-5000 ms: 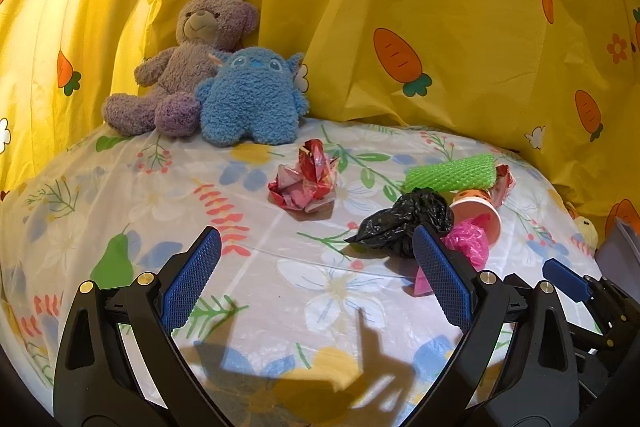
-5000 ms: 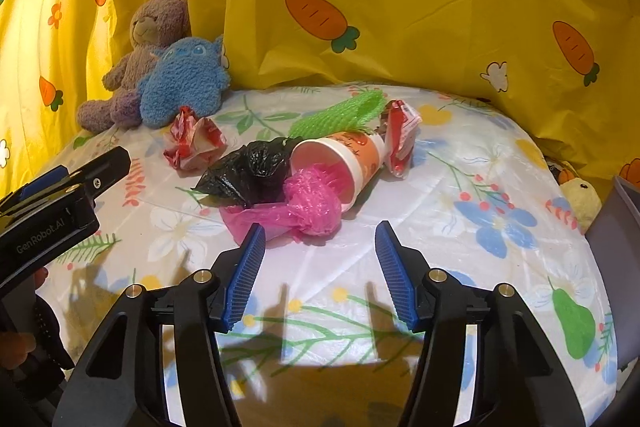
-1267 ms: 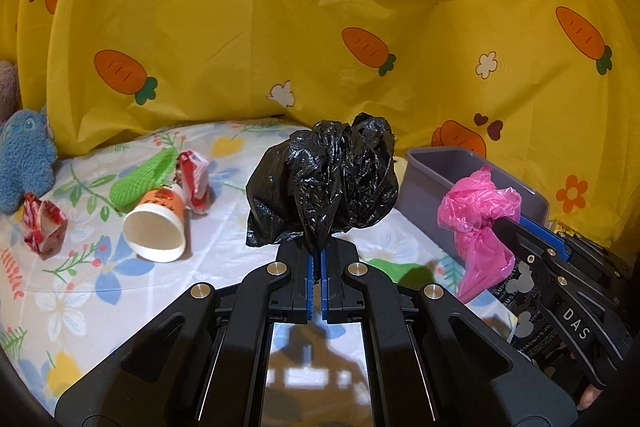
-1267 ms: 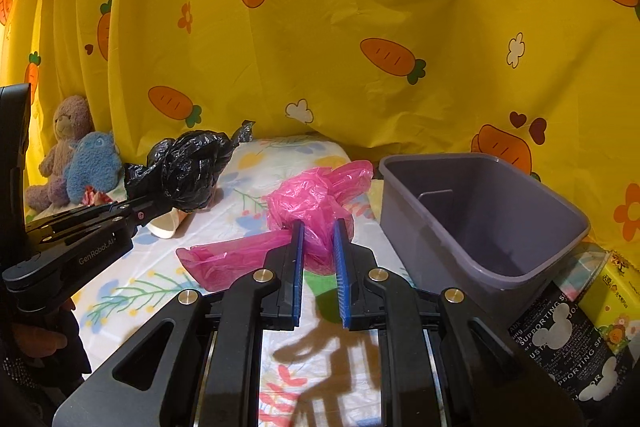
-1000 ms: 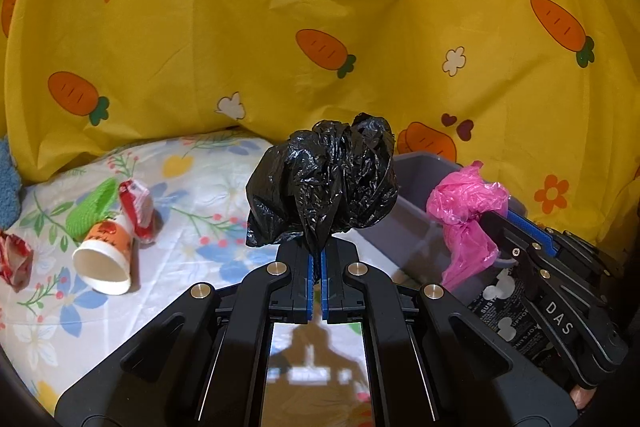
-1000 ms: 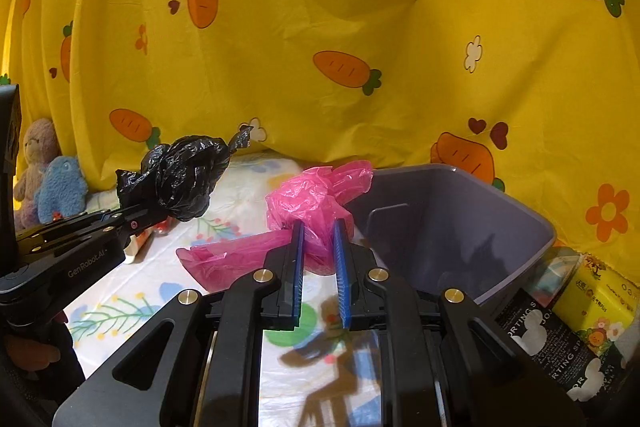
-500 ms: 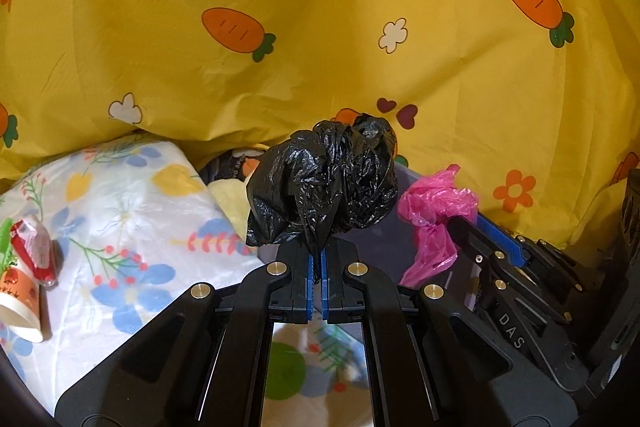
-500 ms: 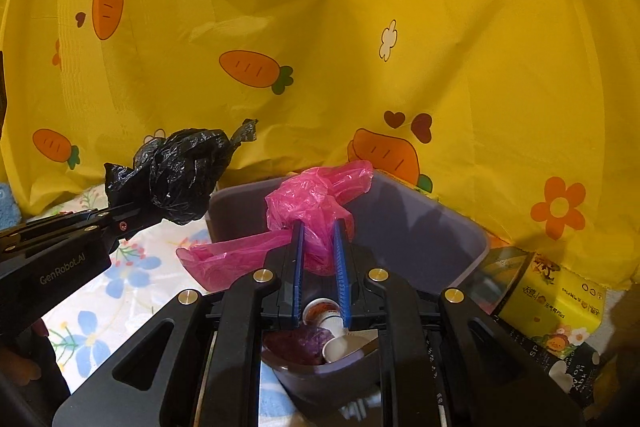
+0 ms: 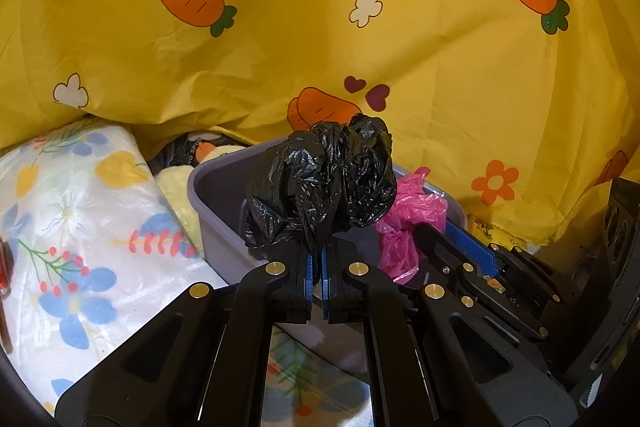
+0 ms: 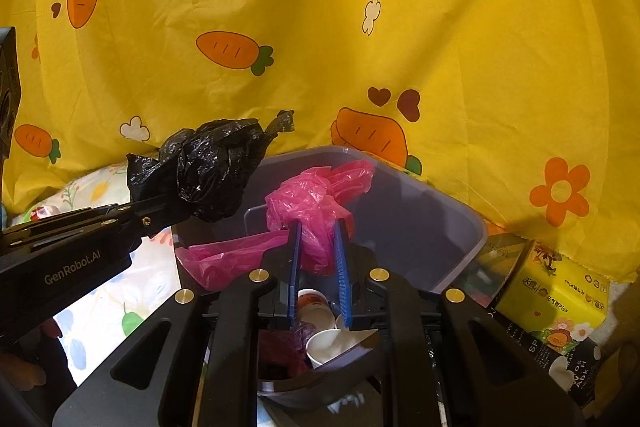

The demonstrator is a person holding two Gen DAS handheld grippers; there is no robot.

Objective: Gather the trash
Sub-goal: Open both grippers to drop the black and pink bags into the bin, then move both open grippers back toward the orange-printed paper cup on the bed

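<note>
Carrying two items, we have swung from over the bed to the bin [image 10: 452, 223], which now lies under and ahead of both sets of jaws; a second ago it sat off to the right.

- Left gripper [image 9: 316, 267]: jaws clamped on the black bag [image 9: 320, 187], which stands bunched above the tips, over the bin's near wall.
- Right gripper [image 10: 318, 259]: jaws closed on the pink bag [image 10: 316, 207], its tail trailing left over the rim; it now hangs above the bin's opening. We judge release to be the next step.
- Below the right jaws: paper cups [image 10: 328, 343] already in the bin.
- Left of the jaws: bed sheet [image 9: 76, 227].
- Right of the bin: yellow box [image 10: 556, 291].
- Behind: carrot curtain [image 9: 320, 27], close to the far rim.
- Obstruction: the two grippers sit close together; dropping one after the other seems safer.
</note>
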